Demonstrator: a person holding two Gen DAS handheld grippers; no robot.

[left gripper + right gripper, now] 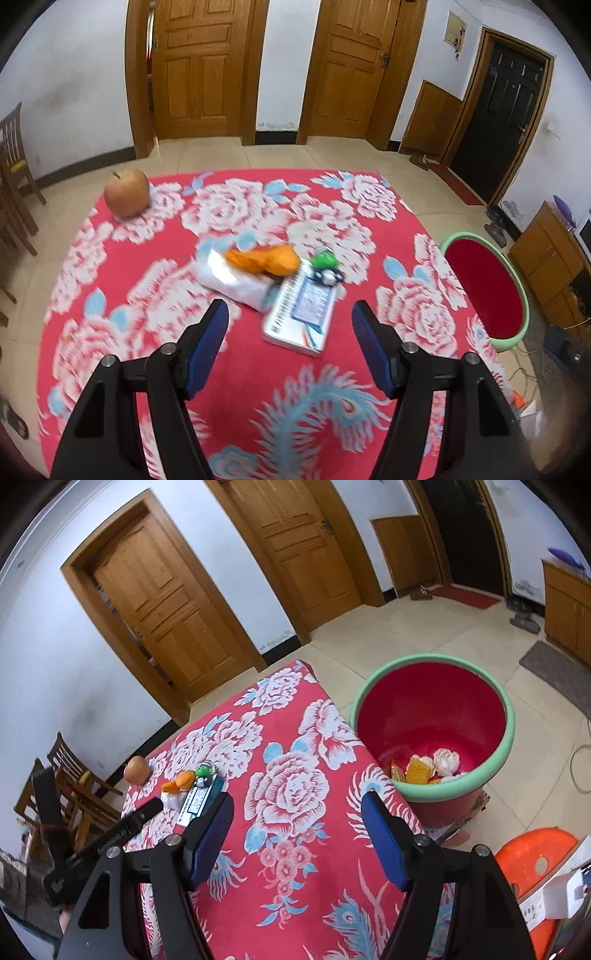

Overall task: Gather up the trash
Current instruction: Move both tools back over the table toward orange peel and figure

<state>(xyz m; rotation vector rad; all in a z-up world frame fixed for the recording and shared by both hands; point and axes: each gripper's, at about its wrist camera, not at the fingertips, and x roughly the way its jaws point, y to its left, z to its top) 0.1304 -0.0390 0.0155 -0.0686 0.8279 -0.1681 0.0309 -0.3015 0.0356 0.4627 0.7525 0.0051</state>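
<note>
On the red floral tablecloth (236,369) lies a small heap: orange peel (264,260), a crumpled white wrapper (232,280), a flat printed box (301,314) and a green bit (324,259). An apple (127,197) sits at the far left corner. My left gripper (290,308) hovers open just short of the heap, nothing between its blue pads. The red bin with a green rim (432,661) stands on the floor beside the table's right edge, with orange peel (419,770) in it. My right gripper (298,799) is open and empty above the cloth, left of the bin.
An orange plastic stool (532,864) and a white box (565,890) lie at the near right. Wooden chairs (77,775) stand beyond the table's left side. Wooden doors (199,66) close the back wall. A low cabinet (546,258) stands at the right.
</note>
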